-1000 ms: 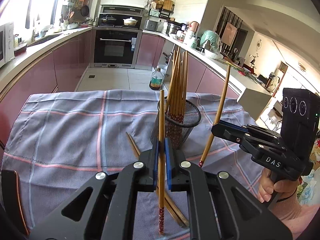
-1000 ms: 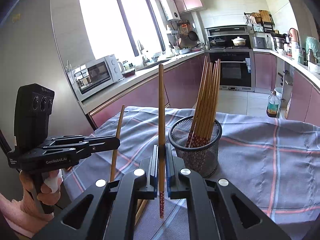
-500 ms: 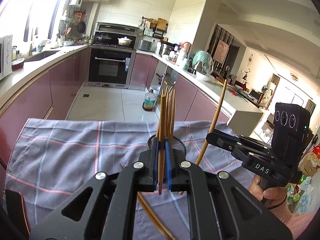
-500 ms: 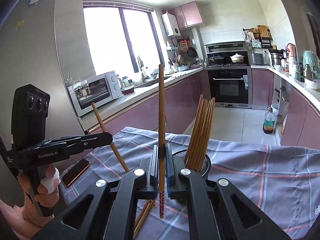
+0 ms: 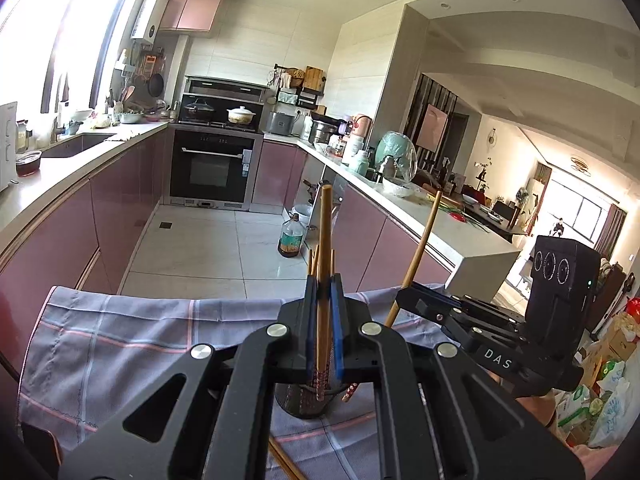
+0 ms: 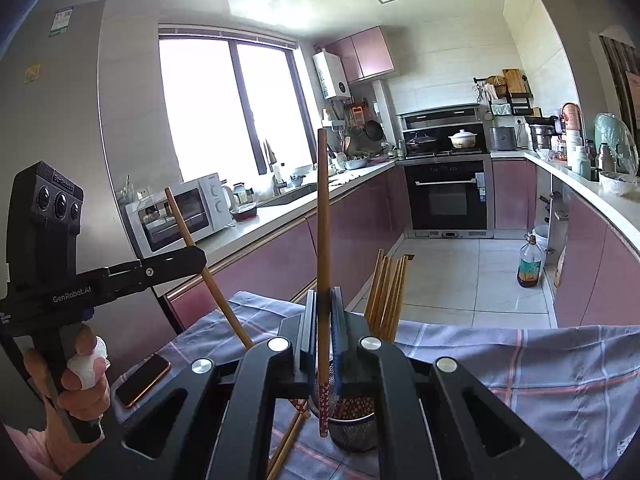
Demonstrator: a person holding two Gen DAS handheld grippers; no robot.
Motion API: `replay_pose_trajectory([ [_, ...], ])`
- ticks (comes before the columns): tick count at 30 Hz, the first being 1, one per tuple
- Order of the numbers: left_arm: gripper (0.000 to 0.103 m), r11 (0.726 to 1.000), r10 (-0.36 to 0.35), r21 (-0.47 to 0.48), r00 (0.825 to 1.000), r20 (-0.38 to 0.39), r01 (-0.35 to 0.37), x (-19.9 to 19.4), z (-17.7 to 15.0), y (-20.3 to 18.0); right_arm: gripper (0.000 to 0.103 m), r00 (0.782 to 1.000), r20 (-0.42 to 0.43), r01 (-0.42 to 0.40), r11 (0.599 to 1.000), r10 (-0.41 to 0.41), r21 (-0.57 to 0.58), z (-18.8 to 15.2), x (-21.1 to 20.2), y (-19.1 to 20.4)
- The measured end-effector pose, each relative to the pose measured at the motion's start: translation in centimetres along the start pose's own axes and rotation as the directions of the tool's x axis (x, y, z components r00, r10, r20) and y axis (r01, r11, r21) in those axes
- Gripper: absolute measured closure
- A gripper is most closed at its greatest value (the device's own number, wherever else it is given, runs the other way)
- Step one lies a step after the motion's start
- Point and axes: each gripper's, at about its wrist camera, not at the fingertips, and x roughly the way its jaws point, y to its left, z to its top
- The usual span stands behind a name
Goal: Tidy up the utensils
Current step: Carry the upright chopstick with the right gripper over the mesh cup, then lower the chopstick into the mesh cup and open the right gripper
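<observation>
My left gripper (image 5: 323, 304) is shut on a wooden chopstick (image 5: 324, 240) held upright, its red patterned tip over the black mesh holder (image 5: 298, 402). My right gripper (image 6: 323, 312) is shut on another upright chopstick (image 6: 322, 216), its tip by the mesh holder's (image 6: 354, 432) rim. The holder stands on the checked cloth and has several chopsticks (image 6: 386, 292) in it. In the left wrist view the right gripper (image 5: 424, 306) shows with its chopstick (image 5: 418, 256) slanted. In the right wrist view the left gripper (image 6: 176, 262) shows with its chopstick (image 6: 200, 264) slanted.
Loose chopsticks (image 6: 286, 444) lie on the grey checked cloth (image 6: 540, 364) beside the holder; more show in the left wrist view (image 5: 284, 462). A phone (image 6: 142, 380) lies at the cloth's left edge. Kitchen counters and an oil bottle (image 6: 530, 262) on the floor lie beyond.
Both grippers have risen and moved in over the holder with their chopsticks. The holder now sits low, right under the jaws, in both views.
</observation>
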Motion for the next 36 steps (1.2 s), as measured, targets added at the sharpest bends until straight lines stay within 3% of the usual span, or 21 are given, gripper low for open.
replay_pose_trajectory([
  [12, 0.096, 0.999, 0.041, -0.001, 0.999, 0.006, -0.041, 2.2, 1.8, -0.7, 0.098, 0.999, 0.027, 0.041, 0.998, -0.042, 0.053, 0.5, 1.2, -1.5],
  [25, 0.096, 0.999, 0.036, -0.022, 0.999, -0.005, -0.036, 3.4, 2.5, -0.5, 0.098, 0.998, 0.040, 0.046, 0.996, -0.049, 0.077, 0.4, 2.4, -1.4],
  [36, 0.096, 0.999, 0.040, -0.029, 0.999, -0.007, -0.040, 3.6, 2.3, -0.3, 0.098, 0.998, -0.006, 0.056, 0.995, -0.055, 0.085, -0.4, 4.0, -1.9],
])
